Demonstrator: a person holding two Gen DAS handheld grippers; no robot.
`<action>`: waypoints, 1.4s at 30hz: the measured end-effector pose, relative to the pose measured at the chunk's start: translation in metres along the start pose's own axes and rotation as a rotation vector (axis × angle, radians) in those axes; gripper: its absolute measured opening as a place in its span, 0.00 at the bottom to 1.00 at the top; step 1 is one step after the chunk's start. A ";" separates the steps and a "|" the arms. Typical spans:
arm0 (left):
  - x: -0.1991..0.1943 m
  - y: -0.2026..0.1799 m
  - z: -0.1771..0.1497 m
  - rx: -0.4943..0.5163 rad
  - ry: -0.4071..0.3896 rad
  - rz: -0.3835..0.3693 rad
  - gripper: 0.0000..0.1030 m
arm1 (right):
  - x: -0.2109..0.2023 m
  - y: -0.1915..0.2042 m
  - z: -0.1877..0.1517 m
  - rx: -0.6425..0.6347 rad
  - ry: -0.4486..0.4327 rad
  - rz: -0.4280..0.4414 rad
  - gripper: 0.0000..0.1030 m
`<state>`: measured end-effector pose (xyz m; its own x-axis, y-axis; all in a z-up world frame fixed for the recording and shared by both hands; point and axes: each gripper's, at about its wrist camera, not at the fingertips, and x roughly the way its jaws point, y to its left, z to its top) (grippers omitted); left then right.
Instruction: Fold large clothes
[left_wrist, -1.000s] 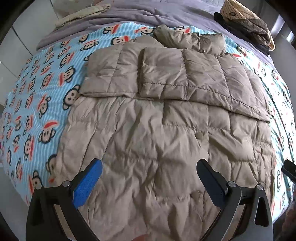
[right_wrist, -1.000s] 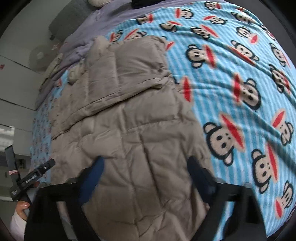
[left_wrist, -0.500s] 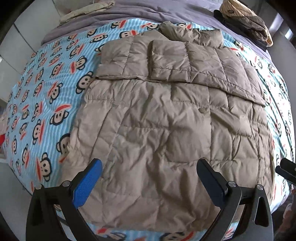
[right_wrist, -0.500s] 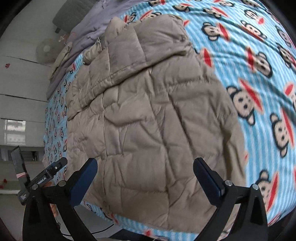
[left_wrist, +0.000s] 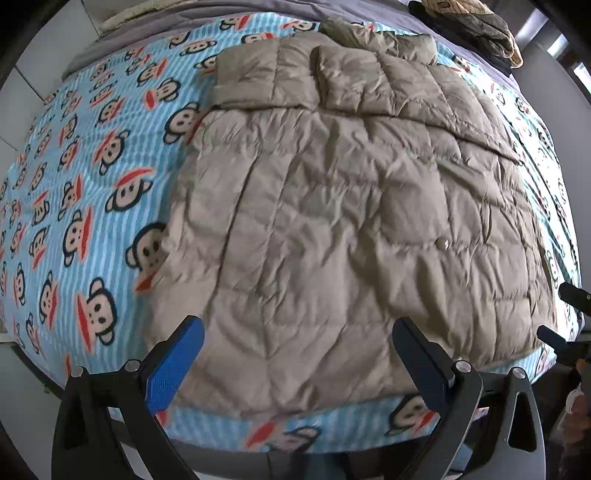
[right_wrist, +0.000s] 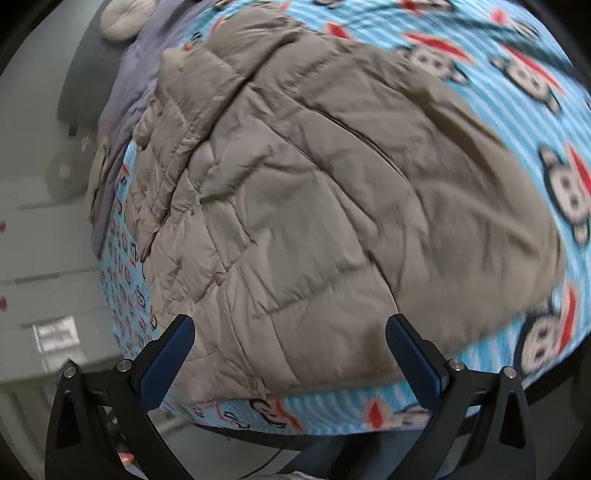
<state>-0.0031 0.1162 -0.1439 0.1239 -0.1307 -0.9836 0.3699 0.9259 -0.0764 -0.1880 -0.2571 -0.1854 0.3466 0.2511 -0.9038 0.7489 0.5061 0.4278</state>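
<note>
Left gripper (left_wrist: 297, 360) was wide open, empty, over near hem of tan down jacket (left_wrist: 343, 221). Right gripper (right_wrist: 290, 358) also gaped wide, empty, above same hem. Jacket lay flat on monkey-print bedsheet (left_wrist: 85, 177), long axis running away from both grippers, sleeves folded across far end.

Black grippers (left_wrist: 295, 360) (blue pads (left_wrist: 173, 363), silver screws)

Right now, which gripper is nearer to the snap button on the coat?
Right, I think. The snap button sits on the coat toward the right gripper, whose tips show at that edge. The left gripper hangs open by the near hem.
</note>
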 end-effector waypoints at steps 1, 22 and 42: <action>0.001 0.004 -0.003 -0.001 0.005 0.001 0.99 | 0.000 -0.004 -0.004 0.018 -0.007 0.000 1.00; 0.046 0.081 -0.073 -0.291 0.182 -0.487 0.99 | -0.013 -0.066 -0.037 0.248 -0.077 0.007 1.00; 0.072 0.049 -0.033 -0.302 0.135 -0.578 0.99 | -0.008 -0.092 -0.020 0.357 -0.191 0.156 1.00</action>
<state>-0.0060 0.1641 -0.2235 -0.1406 -0.6082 -0.7812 0.0657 0.7816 -0.6204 -0.2709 -0.2892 -0.2176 0.5441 0.1274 -0.8293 0.8162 0.1486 0.5584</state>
